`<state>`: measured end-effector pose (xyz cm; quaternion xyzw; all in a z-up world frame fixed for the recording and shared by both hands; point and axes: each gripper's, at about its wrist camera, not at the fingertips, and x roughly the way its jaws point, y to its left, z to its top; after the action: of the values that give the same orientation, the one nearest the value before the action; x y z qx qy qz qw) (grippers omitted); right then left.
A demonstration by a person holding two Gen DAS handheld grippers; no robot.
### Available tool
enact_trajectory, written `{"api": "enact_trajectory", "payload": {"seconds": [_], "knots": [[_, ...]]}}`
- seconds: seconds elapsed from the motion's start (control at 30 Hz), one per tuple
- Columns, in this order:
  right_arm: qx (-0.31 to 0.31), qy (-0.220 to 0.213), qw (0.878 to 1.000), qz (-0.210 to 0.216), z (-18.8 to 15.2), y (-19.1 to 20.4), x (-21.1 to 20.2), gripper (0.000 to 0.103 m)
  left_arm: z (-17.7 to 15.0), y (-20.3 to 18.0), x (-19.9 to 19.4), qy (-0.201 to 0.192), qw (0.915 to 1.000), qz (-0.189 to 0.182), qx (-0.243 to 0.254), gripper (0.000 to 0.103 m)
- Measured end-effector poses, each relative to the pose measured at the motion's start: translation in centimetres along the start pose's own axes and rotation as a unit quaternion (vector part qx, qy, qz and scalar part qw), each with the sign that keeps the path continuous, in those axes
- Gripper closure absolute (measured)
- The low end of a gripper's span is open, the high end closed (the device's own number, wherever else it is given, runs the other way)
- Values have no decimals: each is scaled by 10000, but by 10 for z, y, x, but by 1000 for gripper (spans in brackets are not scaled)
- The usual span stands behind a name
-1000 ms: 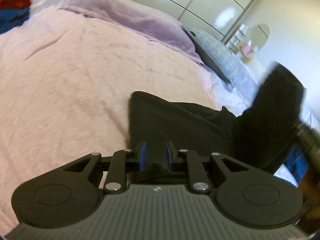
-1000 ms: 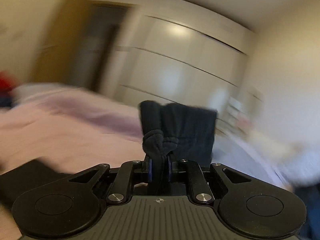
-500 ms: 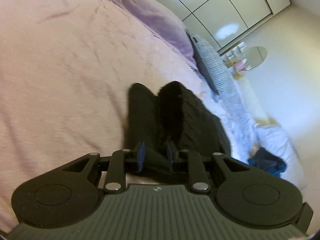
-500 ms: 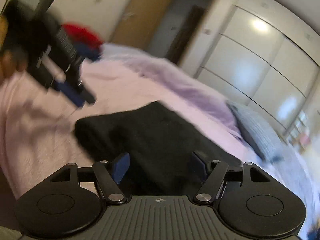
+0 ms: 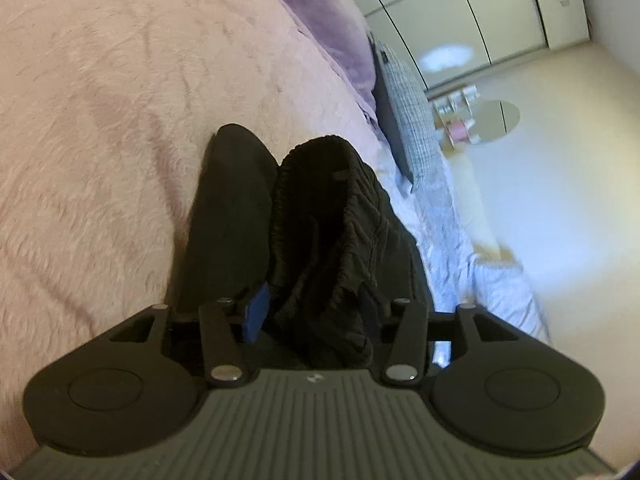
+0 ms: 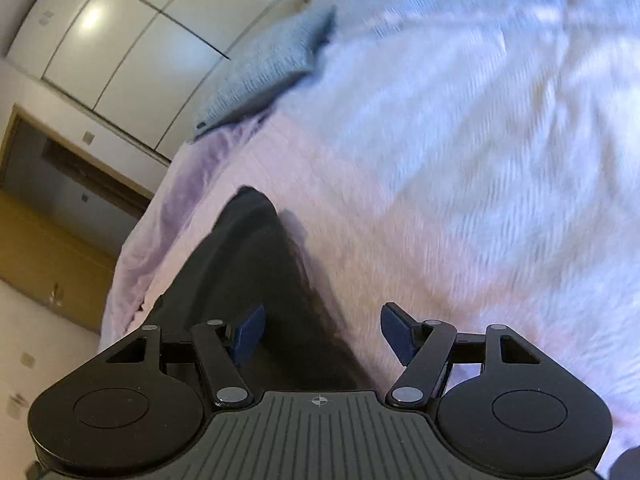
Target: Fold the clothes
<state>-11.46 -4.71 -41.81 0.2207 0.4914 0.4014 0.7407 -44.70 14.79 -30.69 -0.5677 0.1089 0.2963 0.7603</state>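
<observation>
Cataloguing from largest to smallest: the bed (image 5: 120, 120), spread with a pink fleecy cover and running off to a lavender blanket (image 5: 332, 28) and a grey checked pillow (image 5: 408, 120) toward its far end, carries everything. Black garment (image 5: 320, 232): it lies on the pink cover near the bed's right-hand edge as the left wrist view shows it, a flat panel below and a gathered, ribbed band doubled over on top, the band rumpled and standing a little proud. The right wrist view shows a long flat dark panel (image 6: 248, 272) of it running away over the cover. Handling, as a judgement: soft, limp, light knit cloth with no stiffness of its own; it will sag and slide off its own folds if lifted at one point, though the fleecy cover should drag against it. Best hold would be at the thick gathered band or at a corner of a doubled edge, where there are layers to pinch. Left tool (image 5: 316, 312): spread fairly wide, with the bunched band lying between its fingers; whether the pads press the cloth cannot be told. Right tool (image 6: 324, 334): spread wide, holding nothing, poised over the dark panel's near edge.
</observation>
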Motion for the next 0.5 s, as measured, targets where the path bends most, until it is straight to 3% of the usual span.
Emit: {"api": "enact_trajectory", "payload": {"seconds": [0.13, 0.23, 0.27, 0.3, 0.4, 0.5], "knots": [[363, 51, 9992, 179, 9, -14, 3, 35, 3, -7, 13, 169, 9994, 113, 297, 45], [149, 123, 9996, 201, 10, -5, 7, 35, 3, -18, 21, 242, 9978, 258, 554, 45], [78, 148, 9996, 209, 10, -2, 9, 35, 3, -22, 22, 251, 9969, 308, 674, 49], [7, 172, 9996, 216, 11, 1, 10, 39, 3, -25, 20, 244, 9959, 327, 803, 61], [-207, 245, 9992, 238, 12, 9, 15, 42, 3, -31, 6, 39, 9950, 200, 980, 82], [-422, 317, 9983, 260, 13, 18, 19, 44, 4, -34, -19, -322, 9948, -125, 958, 93]]}}
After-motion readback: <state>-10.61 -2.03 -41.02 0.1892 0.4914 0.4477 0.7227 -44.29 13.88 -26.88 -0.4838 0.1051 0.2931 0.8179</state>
